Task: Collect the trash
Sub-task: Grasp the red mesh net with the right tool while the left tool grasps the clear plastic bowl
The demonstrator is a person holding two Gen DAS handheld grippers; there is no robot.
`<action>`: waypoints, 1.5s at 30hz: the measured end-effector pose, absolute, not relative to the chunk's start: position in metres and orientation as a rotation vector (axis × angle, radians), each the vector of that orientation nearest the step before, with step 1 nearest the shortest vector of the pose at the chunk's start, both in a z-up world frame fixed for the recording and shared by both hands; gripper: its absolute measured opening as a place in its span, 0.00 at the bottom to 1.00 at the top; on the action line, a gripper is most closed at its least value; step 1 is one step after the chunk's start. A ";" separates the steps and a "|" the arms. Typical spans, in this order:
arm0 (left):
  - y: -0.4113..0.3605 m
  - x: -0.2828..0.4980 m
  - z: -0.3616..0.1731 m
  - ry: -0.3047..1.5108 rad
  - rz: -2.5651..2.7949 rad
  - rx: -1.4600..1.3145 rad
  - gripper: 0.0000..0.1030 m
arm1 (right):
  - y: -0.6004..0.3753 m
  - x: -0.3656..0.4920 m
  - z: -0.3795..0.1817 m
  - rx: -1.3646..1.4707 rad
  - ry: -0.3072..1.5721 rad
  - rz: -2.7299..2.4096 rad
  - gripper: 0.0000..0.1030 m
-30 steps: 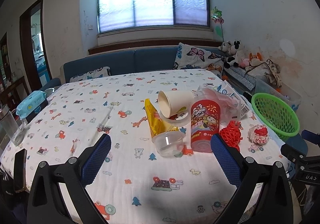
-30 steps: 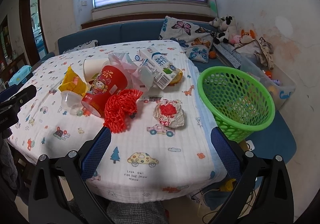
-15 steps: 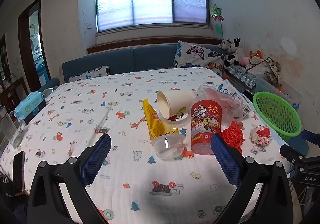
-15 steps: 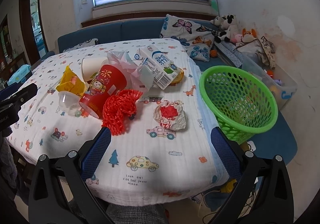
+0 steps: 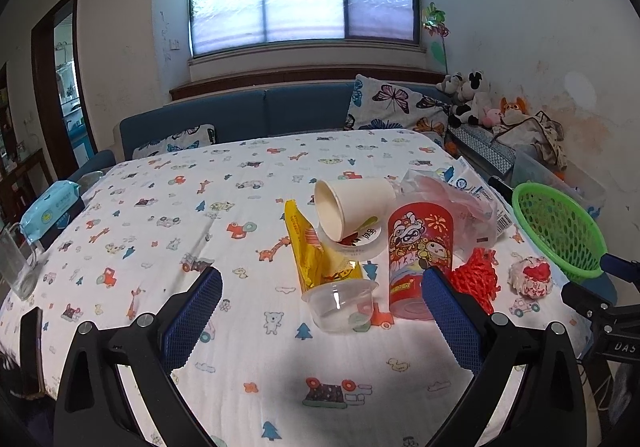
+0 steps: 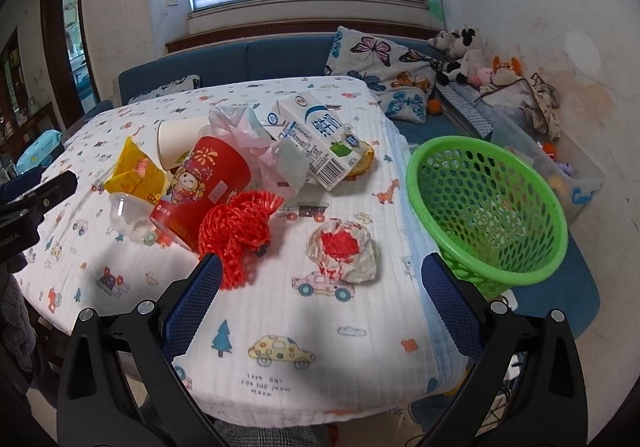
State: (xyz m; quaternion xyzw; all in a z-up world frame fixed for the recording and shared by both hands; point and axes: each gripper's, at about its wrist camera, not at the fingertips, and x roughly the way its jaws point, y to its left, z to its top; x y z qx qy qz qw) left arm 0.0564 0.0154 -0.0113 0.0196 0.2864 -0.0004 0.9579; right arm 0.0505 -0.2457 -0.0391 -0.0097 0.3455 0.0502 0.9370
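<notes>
Not much changed from a second ago: both cameras sit slightly higher and further back. Left gripper (image 5: 322, 309) and right gripper (image 6: 320, 287) gape wide, holding nothing. Crumpled paper wad (image 6: 343, 250), red mesh netting (image 6: 236, 229), glossy red cup (image 6: 202, 193) and milk carton (image 6: 314, 141) lie on the quilted tablecloth (image 6: 280, 327), beside the perforated green basket (image 6: 486, 207).

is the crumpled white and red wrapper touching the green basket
Apart. The right wrist view shows a strip of bare tablecloth between the crumpled wrapper and the green basket.
</notes>
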 end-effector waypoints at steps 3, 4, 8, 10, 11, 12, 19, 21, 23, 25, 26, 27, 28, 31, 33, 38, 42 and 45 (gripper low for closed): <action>0.016 0.061 -0.012 0.588 -0.002 0.038 0.94 | -0.244 0.055 -0.038 -0.022 0.711 0.119 0.93; 0.017 0.063 -0.012 0.589 -0.001 0.038 0.94 | -0.243 0.056 -0.038 -0.021 0.713 0.127 0.92; 0.022 0.068 -0.012 0.591 0.003 0.029 0.94 | -0.230 0.062 -0.045 -0.036 0.732 0.173 0.90; 0.024 0.069 -0.012 0.592 0.007 0.030 0.94 | -0.223 0.067 -0.050 -0.039 0.748 0.204 0.87; 0.026 0.070 -0.013 0.594 0.010 0.029 0.94 | -0.220 0.068 -0.052 -0.040 0.752 0.211 0.87; 0.028 0.071 -0.013 0.595 0.013 0.028 0.94 | -0.216 0.071 -0.054 -0.042 0.755 0.220 0.87; 0.045 0.079 -0.021 0.621 0.030 0.004 0.94 | -0.192 0.098 -0.073 -0.051 0.796 0.279 0.81; 0.049 0.081 -0.024 0.628 0.034 0.000 0.94 | -0.188 0.106 -0.078 -0.052 0.811 0.286 0.79; 0.053 0.084 -0.027 0.639 0.032 -0.012 0.94 | -0.185 0.111 -0.083 -0.058 0.823 0.284 0.78; 0.056 0.086 -0.029 0.647 0.027 -0.020 0.94 | -0.183 0.118 -0.090 -0.056 0.843 0.286 0.75; 0.057 0.087 -0.031 0.649 0.026 -0.020 0.94 | -0.183 0.121 -0.092 -0.052 0.850 0.288 0.75; 0.058 0.089 -0.033 0.654 0.024 -0.018 0.94 | -0.183 0.123 -0.093 -0.049 0.853 0.290 0.74; 0.057 0.090 -0.034 0.658 0.020 -0.019 0.94 | -0.181 0.125 -0.095 -0.047 0.856 0.295 0.74; 0.056 0.093 -0.038 0.665 -0.002 -0.022 0.94 | -0.177 0.130 -0.098 -0.056 0.859 0.311 0.72; 0.053 0.095 -0.041 0.671 -0.025 -0.013 0.94 | -0.176 0.131 -0.099 -0.052 0.864 0.326 0.66; 0.047 0.102 -0.054 0.726 -0.069 -0.026 0.94 | -0.175 0.127 -0.097 -0.044 0.856 0.344 0.58; 0.039 0.106 -0.065 0.760 -0.077 -0.046 0.93 | -0.177 0.120 -0.093 -0.042 0.844 0.351 0.54; 0.037 0.111 -0.073 0.788 -0.084 -0.069 0.93 | -0.182 0.115 -0.090 -0.043 0.832 0.351 0.54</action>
